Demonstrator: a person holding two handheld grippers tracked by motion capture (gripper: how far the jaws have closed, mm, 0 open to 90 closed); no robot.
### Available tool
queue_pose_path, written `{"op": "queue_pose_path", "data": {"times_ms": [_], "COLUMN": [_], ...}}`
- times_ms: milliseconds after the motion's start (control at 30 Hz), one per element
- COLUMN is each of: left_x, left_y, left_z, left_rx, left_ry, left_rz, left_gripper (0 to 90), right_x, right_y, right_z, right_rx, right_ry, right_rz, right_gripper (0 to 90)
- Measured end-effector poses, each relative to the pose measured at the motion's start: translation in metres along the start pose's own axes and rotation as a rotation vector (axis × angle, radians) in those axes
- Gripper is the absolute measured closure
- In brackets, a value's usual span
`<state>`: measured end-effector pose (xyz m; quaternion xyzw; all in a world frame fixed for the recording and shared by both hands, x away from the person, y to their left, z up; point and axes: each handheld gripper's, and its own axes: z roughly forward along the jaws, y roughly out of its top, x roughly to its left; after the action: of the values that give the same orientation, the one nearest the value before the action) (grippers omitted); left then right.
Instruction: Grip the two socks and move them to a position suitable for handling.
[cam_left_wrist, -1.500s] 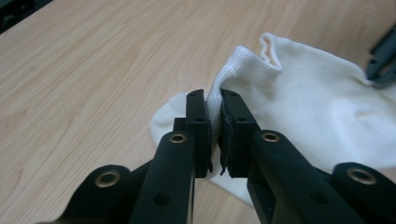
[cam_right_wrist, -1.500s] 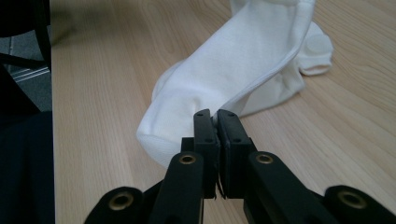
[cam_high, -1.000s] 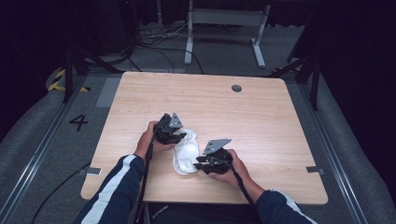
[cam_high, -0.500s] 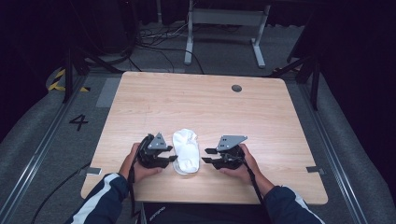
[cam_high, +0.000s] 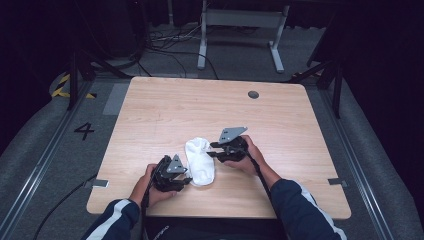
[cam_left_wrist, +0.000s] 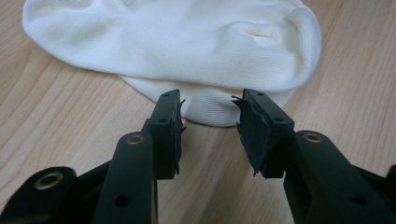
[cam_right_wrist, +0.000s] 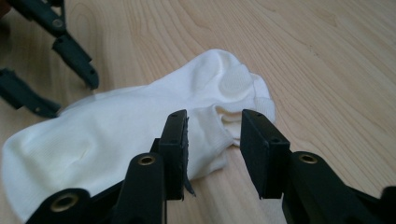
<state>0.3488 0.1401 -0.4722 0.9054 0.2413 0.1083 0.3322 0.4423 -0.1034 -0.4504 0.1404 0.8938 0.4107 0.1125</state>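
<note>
A white sock lies flat on the wooden table near its front edge, with a second layer of fabric showing under its rim. My left gripper sits at the sock's near-left end. Its jaws are open in the left gripper view, and the sock's lower edge lies just past the tips. My right gripper is at the sock's far-right side. It stands open with a flap of the sock between its jaws, not pinched.
A round cable hole is at the table's far right. The left gripper's open jaws appear at the top left of the right gripper view. Dark floor, cables and a metal frame lie beyond the table.
A second ago both grippers were bunching the sock between them. They have drawn apart, and the sock has lain flat since. The right gripper has since moved farther up the table.
</note>
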Motion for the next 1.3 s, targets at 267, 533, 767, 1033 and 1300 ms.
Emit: {"op": "queue_pose_path", "data": {"times_ms": [267, 533, 767, 1033, 1300], "left_x": [-0.005, -0.009, -0.011, -0.013, -0.024], "left_y": [0.010, 0.016, 0.022, 0.027, 0.025], "left_z": [0.010, 0.014, 0.020, 0.024, 0.016], "left_rx": [-0.009, -0.002, -0.001, -0.001, 0.040], "left_ry": [-0.062, -0.097, -0.118, -0.135, -0.158], "left_rz": [0.012, 0.048, 0.073, 0.091, 0.146], "left_gripper": [60.9, 61.0, 61.1, 61.1, 50.0], "right_x": [-0.009, 0.000, 0.027, 0.054, 0.078], "right_y": [-0.015, -0.031, -0.029, -0.038, -0.046], "right_z": [0.010, -0.005, -0.024, -0.026, -0.049], "right_rx": [0.106, 0.134, 0.061, 0.119, 0.124], "right_ry": [0.009, 0.044, 0.122, 0.157, 0.148], "right_rz": [0.002, -0.008, -0.027, -0.054, -0.010], "right_gripper": [77.7, 83.5, 78.8, 80.9, 68.6]}}
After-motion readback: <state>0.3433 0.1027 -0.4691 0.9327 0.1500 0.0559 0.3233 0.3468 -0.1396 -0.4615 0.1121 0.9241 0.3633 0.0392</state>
